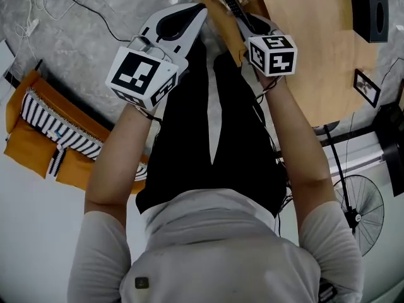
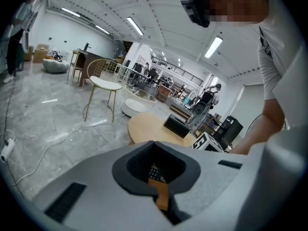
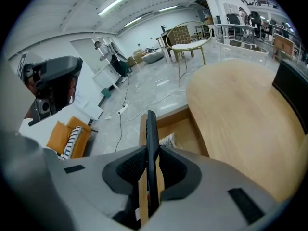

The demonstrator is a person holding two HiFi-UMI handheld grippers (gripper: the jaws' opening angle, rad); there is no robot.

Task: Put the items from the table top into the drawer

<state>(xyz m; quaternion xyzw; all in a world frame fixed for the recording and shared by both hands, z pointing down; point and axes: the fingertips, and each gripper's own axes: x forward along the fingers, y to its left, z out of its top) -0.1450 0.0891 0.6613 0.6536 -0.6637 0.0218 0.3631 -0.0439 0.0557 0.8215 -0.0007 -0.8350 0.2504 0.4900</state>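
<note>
R claw [image 3: 151,150] gripping black remote [image 3: 150,126], over drawer [image 3: 182,133], L claw [image 2: 161,196] closed

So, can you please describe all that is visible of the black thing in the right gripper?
It is a slim black remote control, plastic by its look, seen edge-on in the right gripper view. The head view shows small keys on its face. The right gripper is shut on its lower part, one pad on each flat side, and the rest sticks out beyond the jaws. It points toward the open wooden drawer. Nothing else seems to touch it.
</note>
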